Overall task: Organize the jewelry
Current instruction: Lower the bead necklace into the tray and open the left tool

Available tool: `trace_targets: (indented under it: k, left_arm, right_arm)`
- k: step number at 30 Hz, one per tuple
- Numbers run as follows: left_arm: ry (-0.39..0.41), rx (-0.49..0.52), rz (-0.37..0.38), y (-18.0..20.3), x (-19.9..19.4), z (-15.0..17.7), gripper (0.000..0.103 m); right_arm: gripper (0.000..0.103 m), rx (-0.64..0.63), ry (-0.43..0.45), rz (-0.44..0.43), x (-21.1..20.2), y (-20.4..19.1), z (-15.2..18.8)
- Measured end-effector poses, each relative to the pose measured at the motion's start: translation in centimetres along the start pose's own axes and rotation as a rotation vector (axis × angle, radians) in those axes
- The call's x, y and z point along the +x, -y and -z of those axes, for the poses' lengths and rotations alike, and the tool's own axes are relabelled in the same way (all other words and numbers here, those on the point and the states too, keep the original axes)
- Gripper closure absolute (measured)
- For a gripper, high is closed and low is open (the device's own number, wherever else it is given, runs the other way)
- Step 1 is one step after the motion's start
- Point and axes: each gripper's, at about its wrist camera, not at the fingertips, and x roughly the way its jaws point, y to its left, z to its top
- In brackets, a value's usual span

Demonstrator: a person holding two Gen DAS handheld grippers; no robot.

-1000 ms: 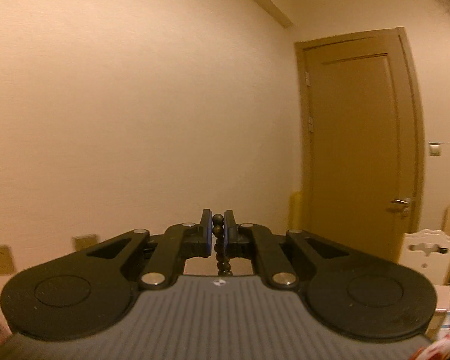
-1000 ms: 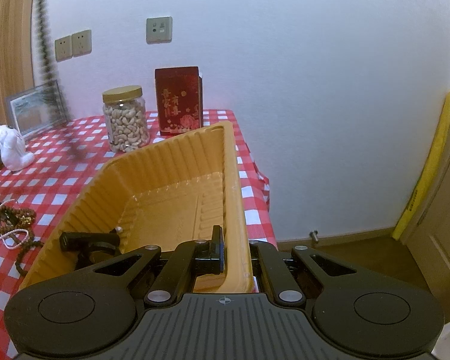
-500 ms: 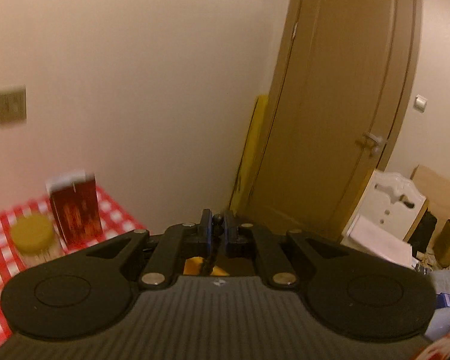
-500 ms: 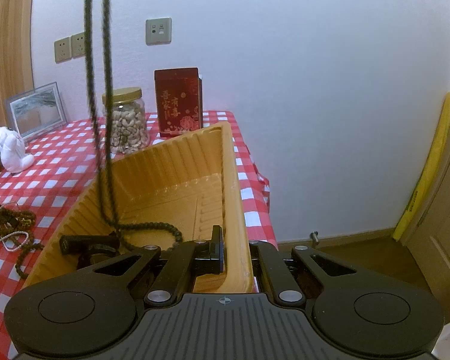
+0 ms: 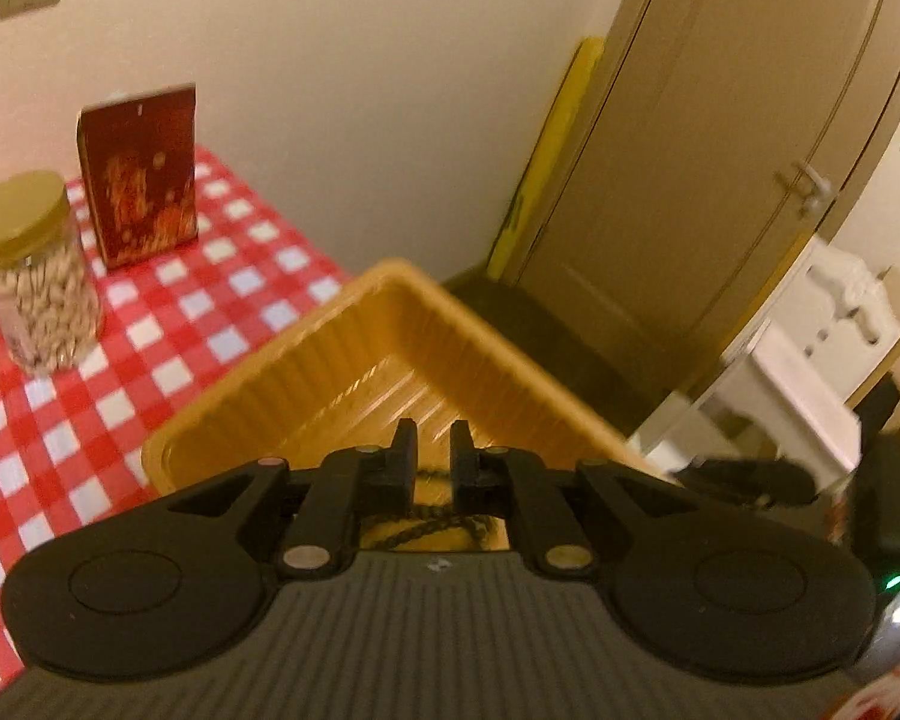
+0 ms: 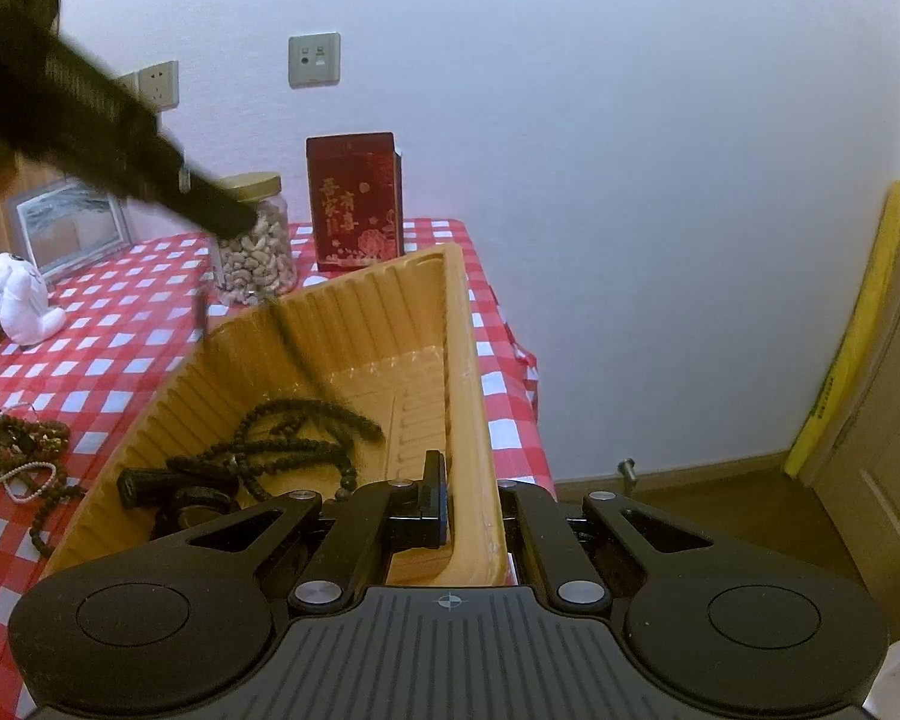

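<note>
A yellow ribbed plastic tray point(image 6: 354, 324) stands on the red-checked table. My right gripper point(image 6: 474, 498) is shut on the tray's right wall. A long dark bead necklace point(image 6: 294, 444) lies coiled inside the tray, beside a black watch-like item point(image 6: 180, 489). My left gripper point(image 5: 431, 450) is open and empty above the tray point(image 5: 354, 348), with the necklace point(image 5: 426, 525) seen below its fingers. It also shows blurred in the right wrist view point(image 6: 108, 120). More bead jewelry point(image 6: 24, 450) lies on the cloth left of the tray.
A jar of cashews point(image 6: 258, 240) and a red box point(image 6: 354, 201) stand behind the tray by the wall. A white plush toy point(image 6: 21, 300) and a picture frame point(image 6: 69, 228) are at far left. The table edge drops off right of the tray toward a door point(image 5: 720, 150).
My left gripper swung down over the tray, opened and let go of the dark bead necklace, which now lies in the tray. My right gripper kept its hold on the tray wall.
</note>
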Motion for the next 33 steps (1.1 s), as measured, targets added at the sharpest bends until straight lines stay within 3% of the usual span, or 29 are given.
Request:
trace_targets:
  k: [2,5,11,20,26,33]
  left_arm:
    - [-0.018,-0.003,-0.012,-0.1,0.4,0.4,0.083]
    - [-0.023,0.015,-0.029,0.0,0.1,0.7,0.079]
    - [0.097,-0.021,-0.088,-1.0,-4.6,0.0,0.066]
    - [0.206,-0.143,-0.294,-5.0,-12.1,2.2,0.066]
    - [0.204,-0.216,-0.43,-7.2,-15.4,6.2,0.066]
    - [0.16,-0.332,-0.513,-8.9,-17.0,11.6,0.066]
  right_arm:
    - [0.1,-0.001,-0.001,0.0,0.0,0.0,0.0]
    - [0.1,-0.002,-0.003,0.0,0.0,0.0,0.0]
    - [0.1,-0.004,-0.002,0.001,0.0,-0.1,0.0]
    - [0.1,-0.007,0.0,-0.001,-0.1,-0.1,-0.1]
    - [0.1,-0.016,0.005,-0.002,-0.1,-0.2,-0.3]
    - [0.1,-0.027,0.009,-0.004,0.0,-0.5,-0.6]
